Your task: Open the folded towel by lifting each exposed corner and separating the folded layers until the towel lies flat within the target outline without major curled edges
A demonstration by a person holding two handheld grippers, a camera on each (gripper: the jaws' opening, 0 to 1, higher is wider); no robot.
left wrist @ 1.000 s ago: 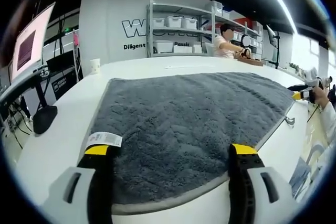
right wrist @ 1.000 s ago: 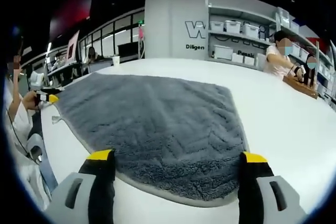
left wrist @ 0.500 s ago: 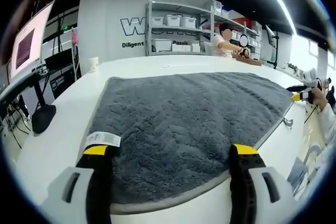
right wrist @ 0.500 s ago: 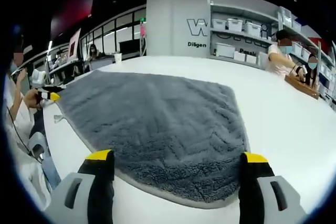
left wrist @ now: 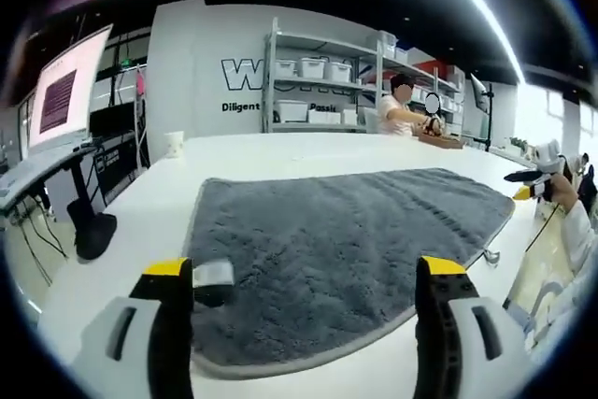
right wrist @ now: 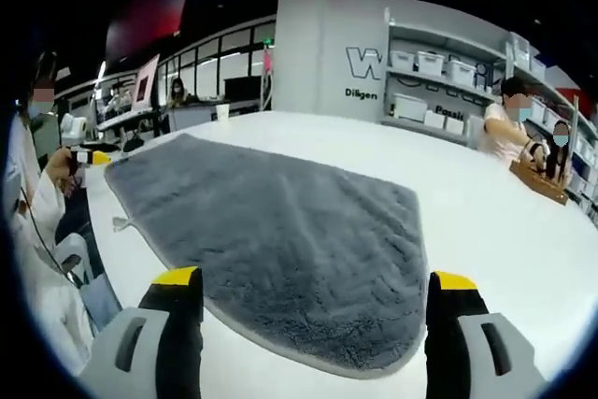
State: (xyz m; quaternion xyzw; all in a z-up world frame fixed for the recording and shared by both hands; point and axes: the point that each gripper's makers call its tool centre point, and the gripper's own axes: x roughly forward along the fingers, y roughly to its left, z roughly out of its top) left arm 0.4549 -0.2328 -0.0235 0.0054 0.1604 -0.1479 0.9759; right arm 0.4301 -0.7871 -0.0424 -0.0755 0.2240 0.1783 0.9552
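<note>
A grey towel (left wrist: 346,249) is seen spread open and nearly flat across a white table (left wrist: 121,231), with the left gripper (left wrist: 304,273) held just off its near edge, jaws wide apart and holding nothing. In the right gripper view the right gripper (right wrist: 313,287) is likewise held spread and empty above the towel's (right wrist: 280,240) rounded near corner, and the left gripper (right wrist: 93,157) is glimpsed at the towel's far left corner beside a person's hand (right wrist: 64,167). No target outline can be made out on the table (right wrist: 486,231), so whether the towel is placed inside it cannot be told. The unfolding is judged to be essentially done. The chief risk is judged to lie at the towel's hem: a white label (left wrist: 213,275) beside the left gripper's left jaw and a small loop (left wrist: 489,256) at the towel's right edge could be snagged by a jaw passing close, and the hem could be dragged or curled back. A low sweep across the pile could also raise a ridge. The towel's edge toward the person appears to run close to the table's rim, so little bare surface is left there, while ample bare table lies beyond the towel toward the shelving (left wrist: 327,67) and to its left, where a small cup (left wrist: 174,144) stands well apart from the towel.
</note>
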